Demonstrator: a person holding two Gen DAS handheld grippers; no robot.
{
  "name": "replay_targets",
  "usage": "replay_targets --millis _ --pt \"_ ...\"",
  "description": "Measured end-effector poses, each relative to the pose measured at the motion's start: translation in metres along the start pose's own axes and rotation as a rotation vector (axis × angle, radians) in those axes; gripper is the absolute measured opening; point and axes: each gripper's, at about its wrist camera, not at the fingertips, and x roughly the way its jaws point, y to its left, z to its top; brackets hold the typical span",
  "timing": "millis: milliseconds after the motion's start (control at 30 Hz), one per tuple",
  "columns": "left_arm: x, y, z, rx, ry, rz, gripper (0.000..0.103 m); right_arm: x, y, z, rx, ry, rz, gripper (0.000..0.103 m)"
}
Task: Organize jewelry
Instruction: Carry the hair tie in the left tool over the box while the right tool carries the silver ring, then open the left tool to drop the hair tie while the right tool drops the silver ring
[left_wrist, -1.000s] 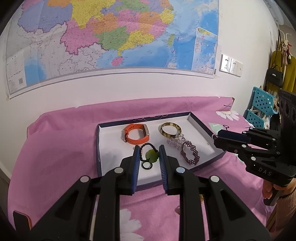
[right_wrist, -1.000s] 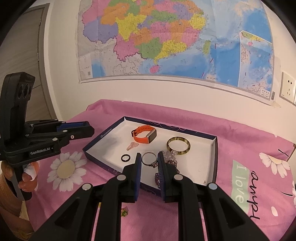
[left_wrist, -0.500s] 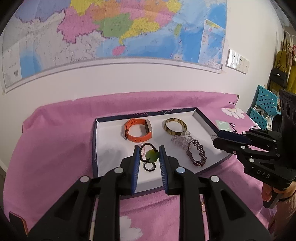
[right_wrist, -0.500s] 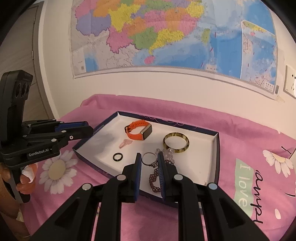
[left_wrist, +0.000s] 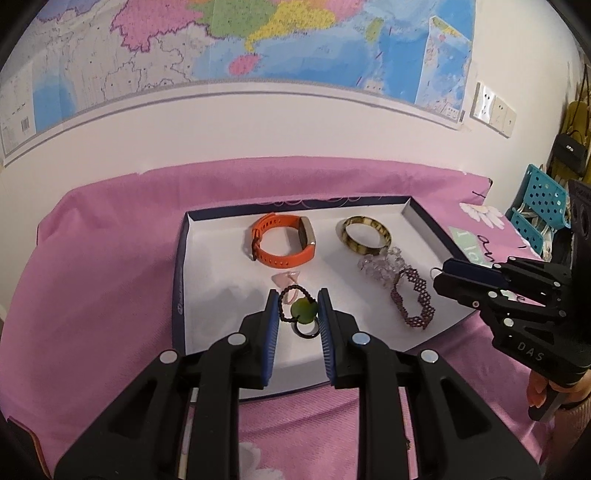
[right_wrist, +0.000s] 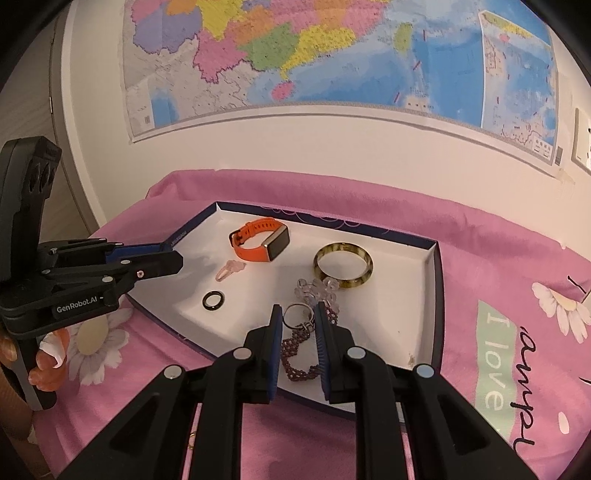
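A shallow white tray (left_wrist: 221, 280) with a dark blue rim lies on a pink cloth. In it lie an orange watch (left_wrist: 284, 242), a yellowish bangle (left_wrist: 365, 236), a clear bead bracelet (left_wrist: 380, 264), a purple lace bracelet (left_wrist: 413, 299), a pink clip (left_wrist: 286, 277) and a black ring (right_wrist: 213, 299). My left gripper (left_wrist: 297, 310) is shut on a green bead pendant (left_wrist: 303, 311) on a dark beaded cord, held above the tray's front. My right gripper (right_wrist: 298, 319) is shut on a silver ring (right_wrist: 298, 315), above the purple bracelet (right_wrist: 295, 354).
A large map hangs on the white wall behind. Teal perforated baskets (left_wrist: 539, 210) and hanging bags stand at the right. The pink cloth (right_wrist: 498, 295) has daisy prints and lettering. A wall socket (left_wrist: 493, 110) sits right of the map.
Both grippers have moved forward and lower over the tray, each holding its item. The tray now looks larger and nearer in both views.
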Motion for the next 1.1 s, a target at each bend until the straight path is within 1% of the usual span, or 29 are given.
replay_targets --millis 400,600,633,700,733,767,933,1000,1033,1100 --pt "0.024 -0.003 -0.008 0.009 0.064 0.021 0.022 0.017 -0.006 -0.005 0.023 0.055 -0.004 0.016" --pt "0.038 -0.002 -0.012 0.010 0.117 0.021 0.022 0.026 -0.007 -0.008 0.034 0.095 -0.008 0.016" --pt "0.039 -0.002 -0.013 0.011 0.124 0.017 0.023 0.027 -0.008 -0.009 0.035 0.099 -0.005 0.017" --pt "0.040 -0.003 -0.015 0.015 0.137 0.002 0.029 0.029 -0.008 -0.010 0.036 0.102 -0.013 0.019" --pt "0.040 -0.003 -0.015 0.015 0.134 0.009 0.033 0.029 -0.008 -0.010 0.039 0.103 -0.016 0.022" --pt "0.039 -0.003 -0.016 0.016 0.131 0.011 0.035 0.027 -0.008 -0.010 0.043 0.098 -0.013 0.023" --pt "0.021 0.000 -0.017 0.009 0.100 -0.015 0.038 0.011 -0.007 -0.012 0.047 0.065 0.009 0.024" --pt "0.008 -0.002 -0.020 0.025 0.071 -0.027 0.041 0.000 -0.004 -0.014 0.040 0.048 0.022 0.026" --pt "0.002 -0.003 -0.021 0.034 0.060 -0.031 0.041 -0.005 -0.001 -0.016 0.033 0.041 0.029 0.029" --pt "-0.011 -0.005 -0.027 0.050 0.041 -0.048 0.042 -0.014 0.004 -0.020 0.023 0.035 0.050 0.030"
